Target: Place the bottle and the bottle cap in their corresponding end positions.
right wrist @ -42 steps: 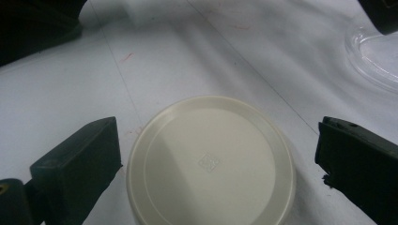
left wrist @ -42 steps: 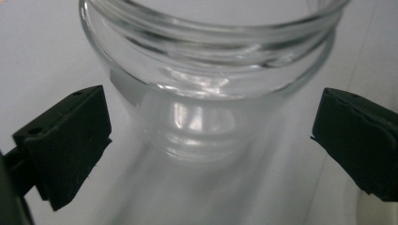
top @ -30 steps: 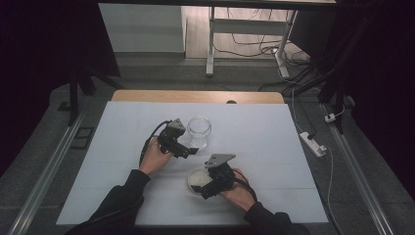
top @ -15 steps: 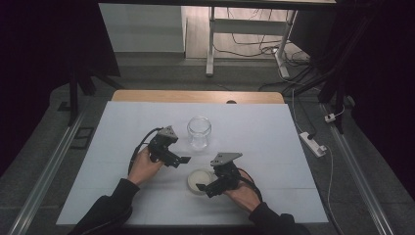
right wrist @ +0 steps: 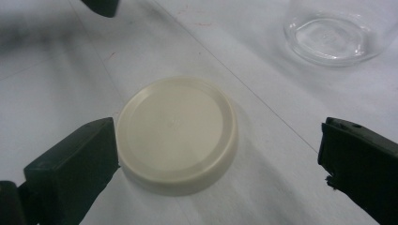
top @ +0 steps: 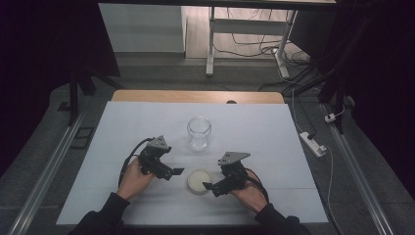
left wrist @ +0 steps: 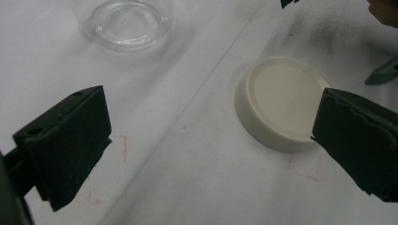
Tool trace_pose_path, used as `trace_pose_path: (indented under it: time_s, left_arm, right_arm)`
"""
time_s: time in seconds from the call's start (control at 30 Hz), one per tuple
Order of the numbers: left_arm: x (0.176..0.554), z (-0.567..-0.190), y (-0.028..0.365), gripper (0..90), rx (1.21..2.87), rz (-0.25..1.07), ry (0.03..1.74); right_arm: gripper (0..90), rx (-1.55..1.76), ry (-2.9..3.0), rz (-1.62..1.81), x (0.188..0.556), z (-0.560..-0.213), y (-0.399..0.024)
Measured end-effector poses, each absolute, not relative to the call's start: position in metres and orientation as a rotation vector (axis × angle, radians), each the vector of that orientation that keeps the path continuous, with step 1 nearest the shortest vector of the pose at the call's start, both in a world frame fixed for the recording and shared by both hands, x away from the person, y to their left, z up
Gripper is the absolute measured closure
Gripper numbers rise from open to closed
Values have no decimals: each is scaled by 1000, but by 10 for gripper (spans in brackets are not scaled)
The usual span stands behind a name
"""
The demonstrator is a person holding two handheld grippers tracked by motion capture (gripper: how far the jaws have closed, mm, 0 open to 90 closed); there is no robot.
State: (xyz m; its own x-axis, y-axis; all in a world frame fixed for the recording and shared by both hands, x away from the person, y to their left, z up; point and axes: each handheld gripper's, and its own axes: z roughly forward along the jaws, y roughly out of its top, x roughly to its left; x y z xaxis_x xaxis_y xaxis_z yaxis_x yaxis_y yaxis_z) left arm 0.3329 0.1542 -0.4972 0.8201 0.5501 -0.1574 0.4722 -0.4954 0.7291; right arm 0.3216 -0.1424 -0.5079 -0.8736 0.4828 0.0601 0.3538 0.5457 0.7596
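A clear glass jar [top: 199, 131] stands upright and lidless at the middle of the white table cover. Its cream round lid [top: 199, 180] lies flat nearer the front edge. My left gripper [top: 172, 172] is open just left of the lid, its jaws pointing right at it. In the left gripper view the lid [left wrist: 281, 103] lies ahead between the wide jaws, with the jar's base [left wrist: 126, 23] at the top. My right gripper [top: 209, 186] is open at the lid's right side. In the right gripper view the lid [right wrist: 176, 133] sits against the left jaw, and the jar [right wrist: 335, 35] is at top right.
The white cover [top: 122, 122] spans the wooden table [top: 147, 95]. A power strip [top: 313, 143] and cables lie on the floor to the right. A metal stand [top: 210, 39] rises beyond the table. Faint red marks [left wrist: 122, 140] dot the cover.
My left gripper has drawn back from beside the jar, down and left, then swung toward the lid. The right gripper stays at the lid, shifted slightly forward.
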Motion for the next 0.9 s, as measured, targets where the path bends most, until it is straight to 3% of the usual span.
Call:
trace_pose_path:
  time_s: [0.9]
  left_arm:
    - [266,-504,203,0,2124,141,856]
  right_arm:
    - [0,806,2532,1217,302,-497,-200]
